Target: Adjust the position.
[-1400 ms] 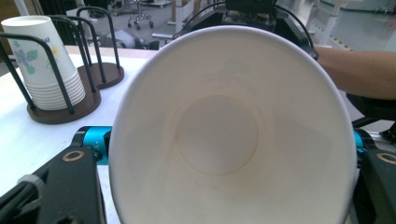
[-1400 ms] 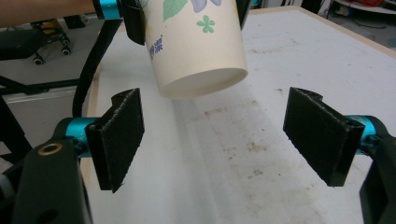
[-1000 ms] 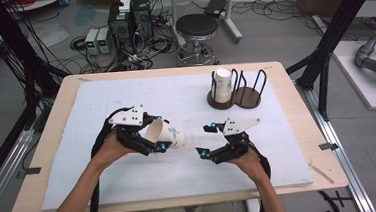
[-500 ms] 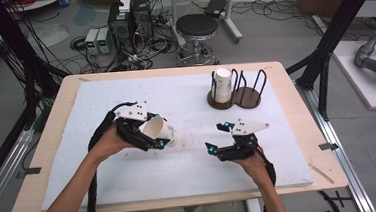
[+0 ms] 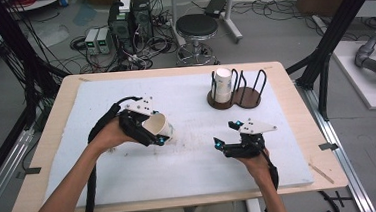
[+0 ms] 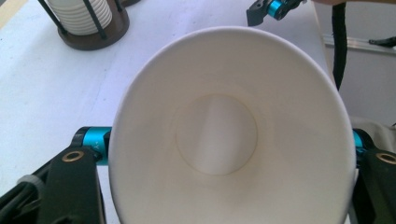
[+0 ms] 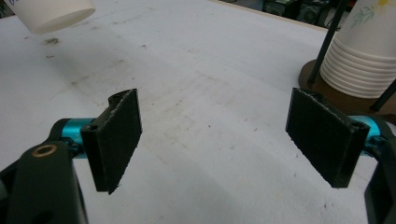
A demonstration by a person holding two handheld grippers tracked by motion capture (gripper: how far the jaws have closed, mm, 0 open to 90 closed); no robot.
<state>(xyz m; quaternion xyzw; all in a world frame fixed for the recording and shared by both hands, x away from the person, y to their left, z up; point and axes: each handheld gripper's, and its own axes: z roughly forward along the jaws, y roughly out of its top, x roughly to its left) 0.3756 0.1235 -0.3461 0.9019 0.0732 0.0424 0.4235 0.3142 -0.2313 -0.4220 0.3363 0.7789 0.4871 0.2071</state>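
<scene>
Between your left claw's [image 5: 159, 136] jaws sits a paper cup [image 5: 158, 127], clamped tight and tilted, mouth facing back at the claw. Your right claw [image 5: 226, 142] has just been opening, jaws wide with nothing between them, cup stack [image 5: 223, 84] ahead in its rack [image 5: 245, 96], well apart.

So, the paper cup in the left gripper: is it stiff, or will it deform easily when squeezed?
The paper cup probably deforms easily: its rim looks oval between the left gripper jaws. It seems light, being thin-walled and empty. Set on its side, it would likely roll in a curve, since it tapers.
</scene>
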